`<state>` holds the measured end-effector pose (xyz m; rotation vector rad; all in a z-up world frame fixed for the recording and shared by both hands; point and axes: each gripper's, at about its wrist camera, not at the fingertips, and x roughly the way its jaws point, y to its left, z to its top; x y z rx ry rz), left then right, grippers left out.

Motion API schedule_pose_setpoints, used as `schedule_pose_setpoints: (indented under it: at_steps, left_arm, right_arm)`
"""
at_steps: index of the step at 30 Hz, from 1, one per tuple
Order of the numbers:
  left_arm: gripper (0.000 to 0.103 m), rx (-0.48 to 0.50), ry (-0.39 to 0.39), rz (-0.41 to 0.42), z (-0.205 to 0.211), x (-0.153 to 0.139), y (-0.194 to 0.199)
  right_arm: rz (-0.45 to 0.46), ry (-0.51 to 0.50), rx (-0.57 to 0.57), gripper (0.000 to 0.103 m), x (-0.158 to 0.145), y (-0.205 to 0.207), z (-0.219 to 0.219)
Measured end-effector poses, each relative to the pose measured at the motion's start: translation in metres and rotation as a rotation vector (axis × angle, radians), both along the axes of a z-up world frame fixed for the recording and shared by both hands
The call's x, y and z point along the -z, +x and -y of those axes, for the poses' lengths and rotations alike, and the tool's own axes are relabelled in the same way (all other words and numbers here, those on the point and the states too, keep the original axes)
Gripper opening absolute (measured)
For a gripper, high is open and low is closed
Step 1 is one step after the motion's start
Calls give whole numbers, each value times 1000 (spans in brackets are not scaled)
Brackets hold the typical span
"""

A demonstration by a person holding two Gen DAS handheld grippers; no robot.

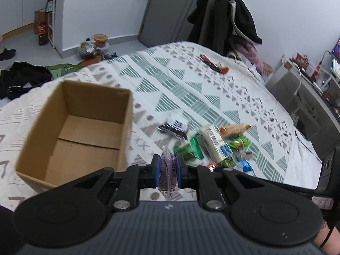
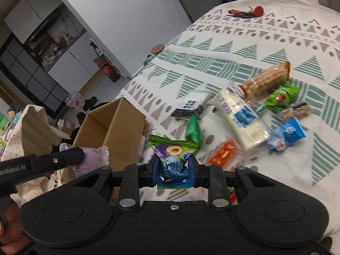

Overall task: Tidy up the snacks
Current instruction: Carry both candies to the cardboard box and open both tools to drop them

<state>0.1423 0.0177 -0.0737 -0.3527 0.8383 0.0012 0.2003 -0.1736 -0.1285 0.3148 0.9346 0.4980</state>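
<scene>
Snacks in both claws, box next stop.

Left wrist view: our left gripper [image 1: 167, 167] clenched on purple packet [image 1: 168, 170], clear-wrapped, long axis running forward along fingers. Open cardboard box [image 1: 74, 127] lies just ahead-left of claw, nothing visible inside; loose snack pile [image 1: 214, 144] ahead-right on patterned bedspread [image 1: 212, 89].

Right wrist view: our right gripper [image 2: 173, 169] grasping green-and-blue plum candy packet [image 2: 173, 159], upright between fingers. Box sits ahead-left, beyond left claw; we judge left claw nearer it, likely first to drop.
</scene>
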Motion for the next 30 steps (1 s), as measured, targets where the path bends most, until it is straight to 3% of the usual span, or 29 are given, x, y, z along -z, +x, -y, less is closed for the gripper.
schedule_pose_setpoints:
  at_steps: [10, 21, 30]
  left_arm:
    - [15, -94, -8, 41, -50, -15, -8]
    - [15, -225, -19, 21, -109, -8, -14]
    - [27, -284, -8, -15, -133, -2, -19]
  right_arm:
    - [21, 25, -51, 27, -9, 3, -38]
    - [11, 99, -141, 27, -27, 9, -89]
    - [19, 93, -204, 29, -37, 8, -128]
